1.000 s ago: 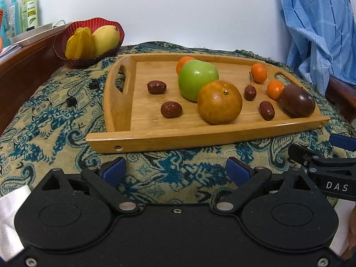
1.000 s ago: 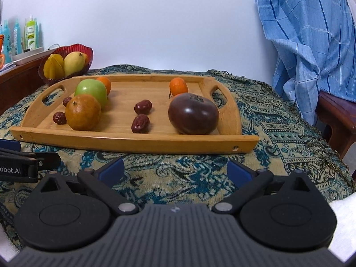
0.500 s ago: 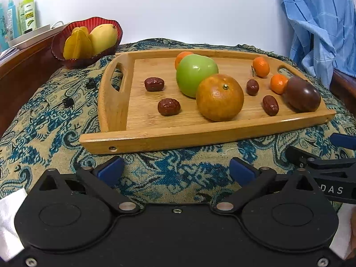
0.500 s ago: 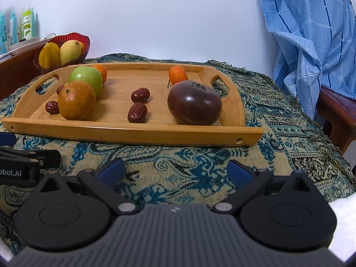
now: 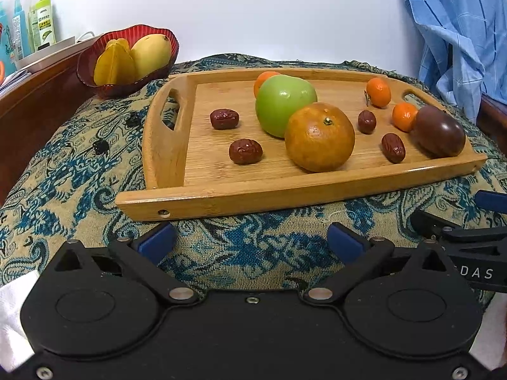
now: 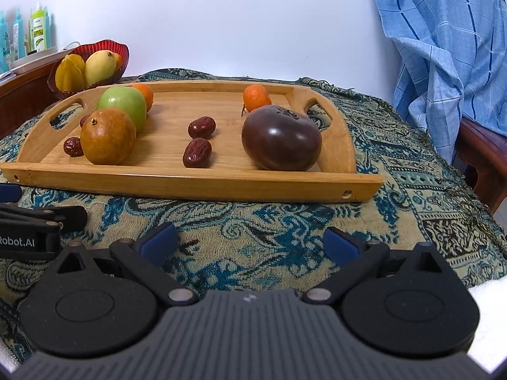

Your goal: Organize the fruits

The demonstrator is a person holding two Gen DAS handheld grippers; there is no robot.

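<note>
Fruits lie loose on the wooden tray (image 5: 177, 145); my left gripper (image 5: 250, 242) and right gripper (image 6: 248, 242), both wide open and empty, should approach the dark tomato (image 6: 280, 139) squarely.

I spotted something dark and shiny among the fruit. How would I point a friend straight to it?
Start at the wooden tray on the patterned cloth and go to its right end, beside the handle slot. There sits the dark purple tomato, just in front of a small orange. It is far bigger than the wrinkled red dates nearby, smooth and glossy.

The near rim of the tray (image 5: 285, 190) must be cleared. Bare board is found at its far-middle; the orange (image 5: 319, 141) and the apple (image 5: 282, 101) block its centre.
</note>
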